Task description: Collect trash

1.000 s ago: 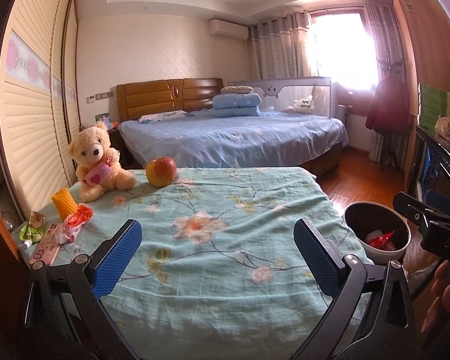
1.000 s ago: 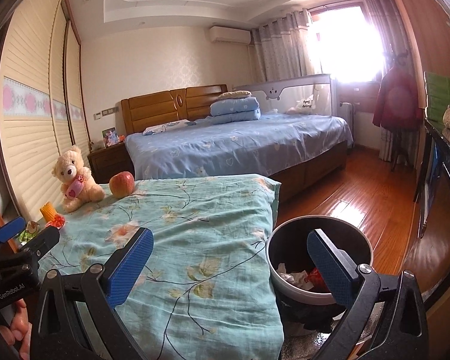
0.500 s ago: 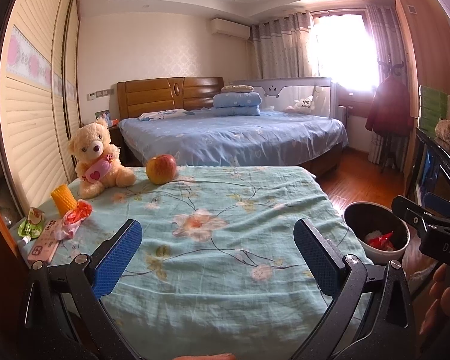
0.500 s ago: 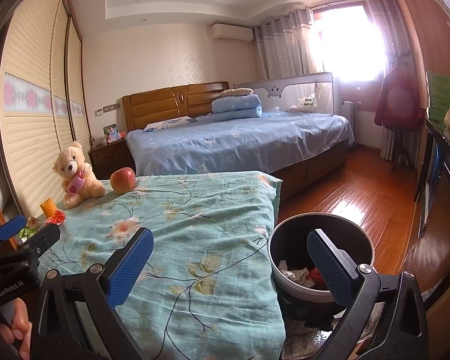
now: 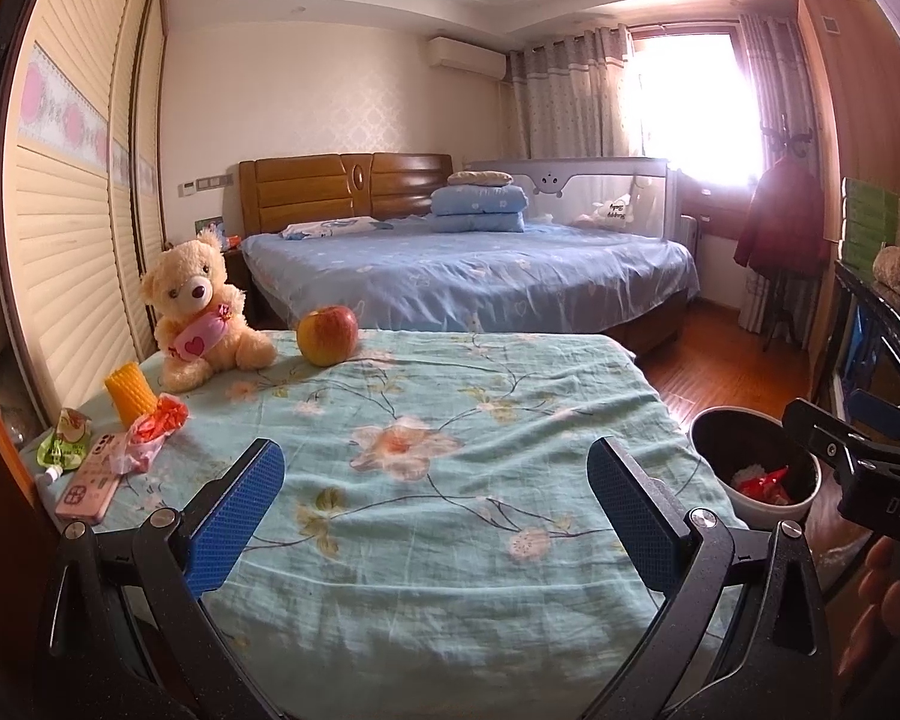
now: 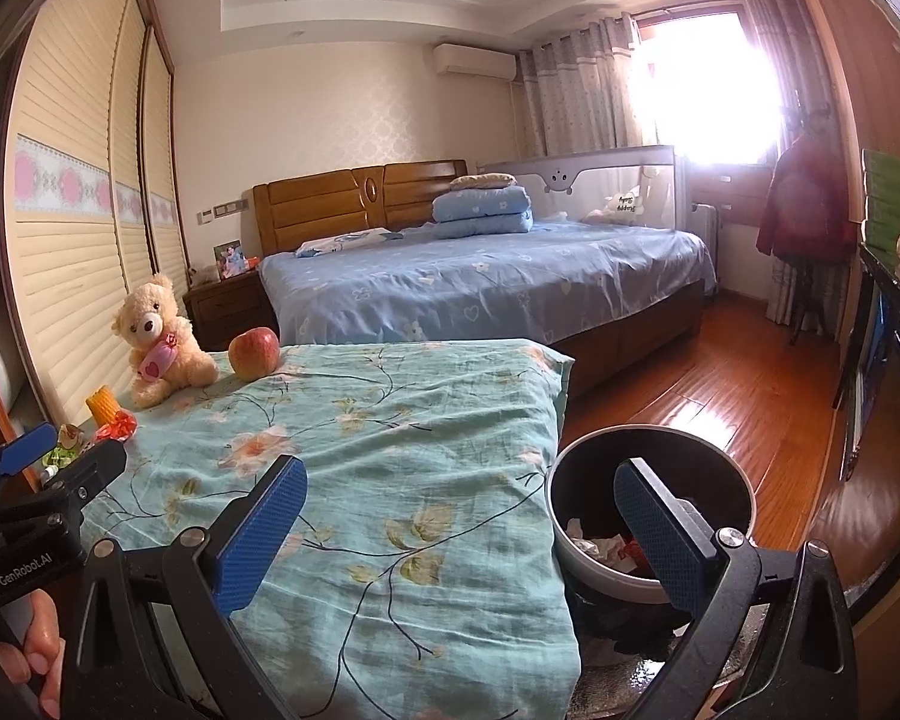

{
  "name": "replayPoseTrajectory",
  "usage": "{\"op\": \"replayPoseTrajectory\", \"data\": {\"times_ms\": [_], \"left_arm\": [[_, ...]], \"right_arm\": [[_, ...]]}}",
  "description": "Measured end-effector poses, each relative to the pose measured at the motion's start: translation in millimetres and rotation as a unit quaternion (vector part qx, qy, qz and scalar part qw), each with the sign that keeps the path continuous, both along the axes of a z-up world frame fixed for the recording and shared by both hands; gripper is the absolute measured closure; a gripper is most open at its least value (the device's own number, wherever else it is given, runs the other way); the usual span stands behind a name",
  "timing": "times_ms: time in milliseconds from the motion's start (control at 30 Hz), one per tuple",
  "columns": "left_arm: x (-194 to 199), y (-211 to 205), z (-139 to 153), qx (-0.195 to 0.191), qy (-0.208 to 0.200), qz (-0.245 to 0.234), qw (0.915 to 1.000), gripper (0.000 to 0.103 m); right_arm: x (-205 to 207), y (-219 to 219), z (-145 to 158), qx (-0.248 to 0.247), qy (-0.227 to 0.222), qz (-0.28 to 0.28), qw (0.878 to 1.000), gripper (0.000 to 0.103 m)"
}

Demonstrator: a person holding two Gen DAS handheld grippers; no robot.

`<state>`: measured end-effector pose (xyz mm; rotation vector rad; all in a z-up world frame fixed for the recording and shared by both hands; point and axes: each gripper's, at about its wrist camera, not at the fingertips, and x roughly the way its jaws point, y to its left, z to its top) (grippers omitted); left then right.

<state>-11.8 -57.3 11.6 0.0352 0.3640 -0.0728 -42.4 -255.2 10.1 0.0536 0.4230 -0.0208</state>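
Note:
A red crumpled wrapper [image 5: 153, 433] and a green juice pouch [image 5: 63, 443] lie at the left edge of the floral-covered table [image 5: 450, 420]. The wrapper also shows in the right wrist view [image 6: 116, 426]. A round trash bin [image 5: 756, 465] with wrappers inside stands on the floor to the table's right; it also shows in the right wrist view [image 6: 651, 501]. My left gripper [image 5: 435, 507] is open and empty above the table's near part. My right gripper [image 6: 459, 531] is open and empty, over the table's right edge and the bin.
A teddy bear [image 5: 195, 309], an apple [image 5: 327, 336], a yellow corn piece [image 5: 129, 399] and a pink phone [image 5: 87, 483] sit on the table. A blue bed [image 5: 468, 276] lies behind. Wardrobe doors are on the left and a dark cabinet [image 5: 888, 348] on the right.
Both views have shifted slightly; the grippers stay open and empty, and nothing on the table has moved.

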Motion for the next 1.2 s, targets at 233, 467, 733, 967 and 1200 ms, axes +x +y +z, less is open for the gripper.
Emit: {"op": "replayPoseTrajectory", "data": {"times_ms": [233, 467, 733, 967, 1200], "left_arm": [[-1.1, 0.2, 0.7, 0.000, -0.001, -0.001, 1.0000, 0.000], [-1.7, -0.4, 1.5, 0.001, 0.000, -0.004, 1.0000, 0.000], [-0.4, -1.4, 1.9, 0.003, 0.000, -0.005, 1.0000, 0.000], [-0.1, -2.1, 1.1, 0.005, 0.001, -0.007, 1.0000, 0.000], [1.7, -4.7, -0.3, 0.007, 0.003, -0.009, 0.9999, 0.000]], "right_arm": [[-0.1, 3.2, 2.6, 0.000, -0.002, 0.002, 1.000, 0.000], [-0.2, 3.1, 4.2, 0.000, -0.004, 0.000, 1.000, 0.000], [-0.4, 2.9, 4.0, 0.001, -0.004, 0.001, 1.000, 0.000], [-0.7, 2.3, 3.6, 0.002, -0.003, -0.001, 1.000, 0.000], [-1.5, -0.2, 3.0, 0.004, -0.002, -0.002, 1.000, 0.000]]}}
